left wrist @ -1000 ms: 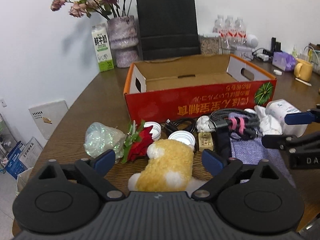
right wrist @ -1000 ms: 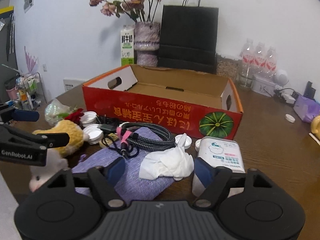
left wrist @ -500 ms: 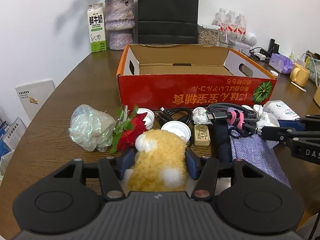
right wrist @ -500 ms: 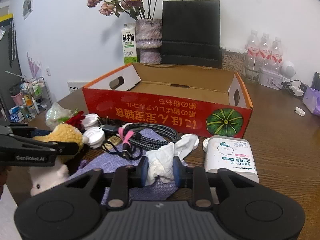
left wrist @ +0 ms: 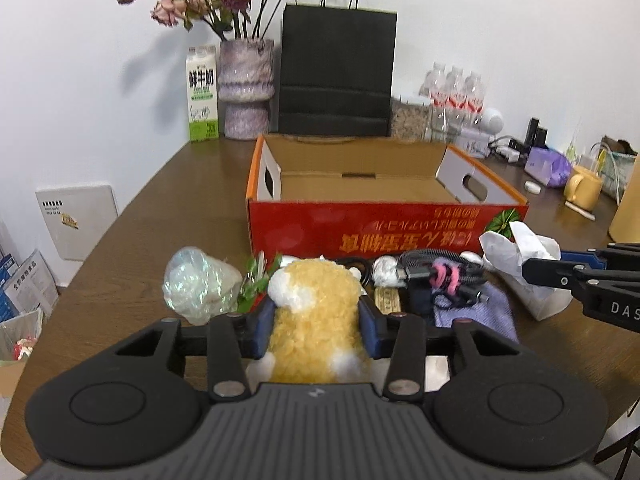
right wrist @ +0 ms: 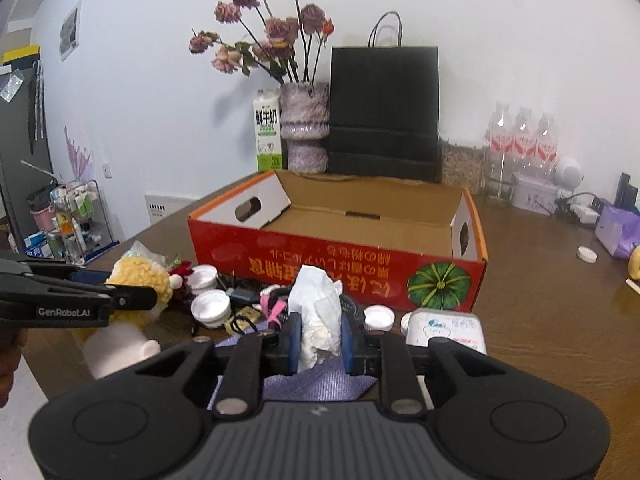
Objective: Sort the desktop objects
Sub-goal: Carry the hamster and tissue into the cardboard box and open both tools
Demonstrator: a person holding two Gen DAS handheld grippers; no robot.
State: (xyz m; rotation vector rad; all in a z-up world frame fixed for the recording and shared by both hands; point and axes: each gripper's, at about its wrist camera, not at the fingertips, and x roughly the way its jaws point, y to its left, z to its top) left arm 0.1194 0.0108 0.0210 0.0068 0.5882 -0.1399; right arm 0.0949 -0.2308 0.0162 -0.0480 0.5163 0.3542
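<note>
Now lifted, plush toy (left wrist: pixel 316 312) in closing left gripper (left wrist: pixel 316 326), tissue (right wrist: pixel 318 316) in closing right gripper (right wrist: pixel 319 338).

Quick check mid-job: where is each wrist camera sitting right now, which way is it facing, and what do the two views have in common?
Left wrist: behind the left gripper, facing the red box; fingers closing on the plush toy; right gripper at right.
Right wrist: behind the right gripper, facing the box; fingers closing on the white tissue; left gripper at left.
Shared: box, toy, tissue, black bag, vase.
</note>
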